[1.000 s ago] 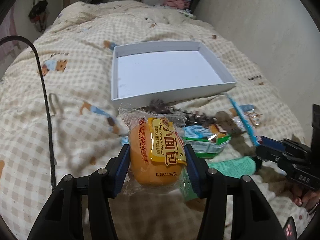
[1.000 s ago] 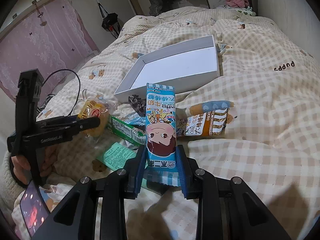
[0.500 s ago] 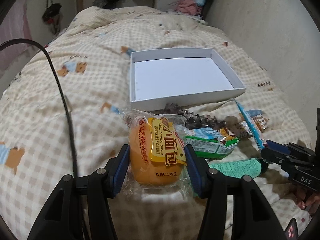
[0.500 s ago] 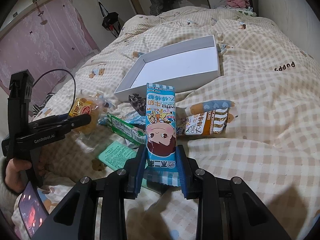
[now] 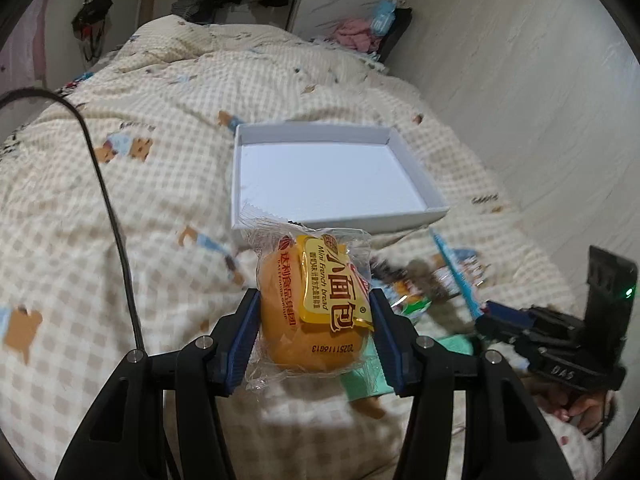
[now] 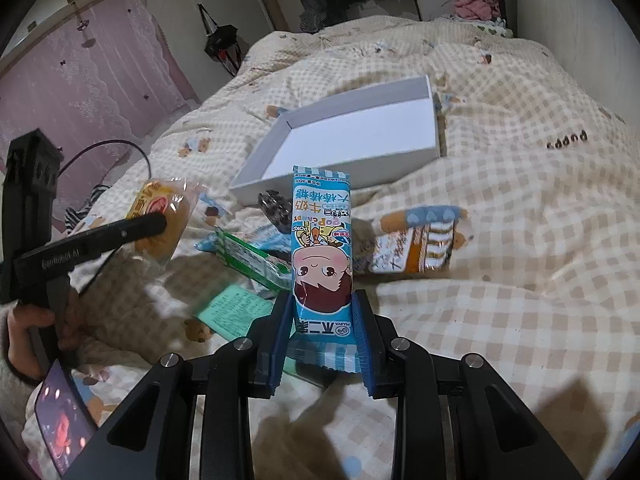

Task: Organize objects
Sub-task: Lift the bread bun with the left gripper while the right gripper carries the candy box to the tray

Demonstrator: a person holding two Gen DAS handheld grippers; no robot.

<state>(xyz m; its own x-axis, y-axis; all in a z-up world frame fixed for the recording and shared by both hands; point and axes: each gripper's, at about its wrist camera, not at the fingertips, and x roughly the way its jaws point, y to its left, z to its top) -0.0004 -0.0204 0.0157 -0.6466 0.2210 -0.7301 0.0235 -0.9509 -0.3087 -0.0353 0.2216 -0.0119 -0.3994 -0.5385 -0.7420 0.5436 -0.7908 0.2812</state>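
Left wrist view: left gripper [image 5: 314, 322] is clamping a wrapped bread bun [image 5: 314, 312] between both pads, holding it above the checked blanket [image 5: 120, 200], just short of the empty white box [image 5: 336, 176].

Right wrist view: right gripper [image 6: 322, 332] is pinching a blue candy packet [image 6: 322, 248] upright over the snack pile; white box [image 6: 360, 136] is lying beyond.

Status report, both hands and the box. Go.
Left hand-held gripper shut on bread packet. Right hand-held gripper shut on blue candy packet. White box ahead, nothing in it. More snack packets lie before it on the quilt.
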